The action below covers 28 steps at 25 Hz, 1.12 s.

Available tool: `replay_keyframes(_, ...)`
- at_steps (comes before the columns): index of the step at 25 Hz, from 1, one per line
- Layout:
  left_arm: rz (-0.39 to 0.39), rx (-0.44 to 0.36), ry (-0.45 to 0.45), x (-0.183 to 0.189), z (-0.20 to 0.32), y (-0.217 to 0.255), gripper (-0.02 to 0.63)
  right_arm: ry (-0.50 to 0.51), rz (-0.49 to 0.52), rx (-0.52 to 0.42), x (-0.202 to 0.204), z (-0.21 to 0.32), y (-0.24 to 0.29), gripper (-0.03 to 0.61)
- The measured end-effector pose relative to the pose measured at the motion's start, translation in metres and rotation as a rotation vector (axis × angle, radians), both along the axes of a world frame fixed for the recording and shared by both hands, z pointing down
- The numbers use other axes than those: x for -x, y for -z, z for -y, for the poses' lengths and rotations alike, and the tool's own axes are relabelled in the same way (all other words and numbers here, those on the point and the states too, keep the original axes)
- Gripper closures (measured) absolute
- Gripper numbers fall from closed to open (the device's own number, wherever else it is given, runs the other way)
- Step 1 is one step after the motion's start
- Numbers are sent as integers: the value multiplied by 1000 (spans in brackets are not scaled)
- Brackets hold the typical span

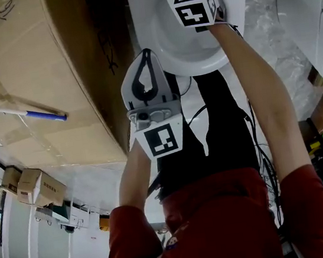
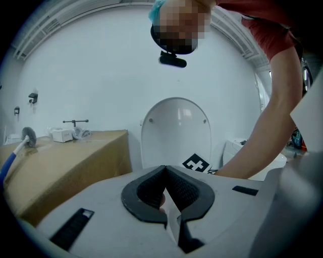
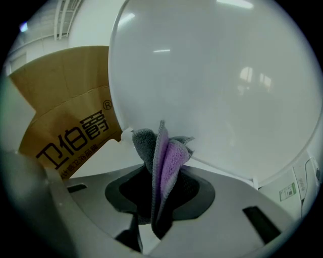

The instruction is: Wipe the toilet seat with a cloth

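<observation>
Cloth (image 3: 164, 156), grey and purple, pinched in clenched fingers of right gripper (image 3: 159, 194), poking past their tips, white toilet lid (image 3: 217, 85) close beyond; left gripper (image 2: 165, 176) fingers clenched together, empty, lid ahead.

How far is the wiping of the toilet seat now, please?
Done: the cloth sits clamped in the right gripper. In hand: that gripper is at the toilet, with the cloth tip close before its white lid; touch cannot be told. Left: the wiping itself; no wiped strip shows. The left gripper is shut, empty.
</observation>
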<state>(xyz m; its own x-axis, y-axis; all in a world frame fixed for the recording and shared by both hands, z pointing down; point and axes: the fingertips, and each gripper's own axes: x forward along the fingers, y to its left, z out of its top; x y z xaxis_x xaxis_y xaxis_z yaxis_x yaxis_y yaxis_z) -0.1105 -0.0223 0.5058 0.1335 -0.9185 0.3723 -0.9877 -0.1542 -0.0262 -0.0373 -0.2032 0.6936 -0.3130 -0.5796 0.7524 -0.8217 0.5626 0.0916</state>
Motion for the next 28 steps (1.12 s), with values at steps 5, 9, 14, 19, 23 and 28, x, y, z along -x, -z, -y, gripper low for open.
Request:
replay_keyframes(5,-9,-11,20,4,-4,27,601,-50,47,53,-13,-12,18,471)
replay_keyframes(9,-30,-55,51,10,1,63,601,-69,87,47,-23,-25,56,471)
replay_keyframes(14,-57,-108,58,6,3,125,601,-101,142,15,-51,-56,125,471)
replay_keyframes(19,-78,-151,72,3,1,187,601,-132,197,-31,-81,-90,206,471)
replay_keyframes(23,-84,-177,67,-2,-3,232,601,-156,243,-87,-103,-118,276,471)
replay_keyframes(28,-58,-229,33,-8,-6,283,601,-168,304,-177,-119,-144,363,471)
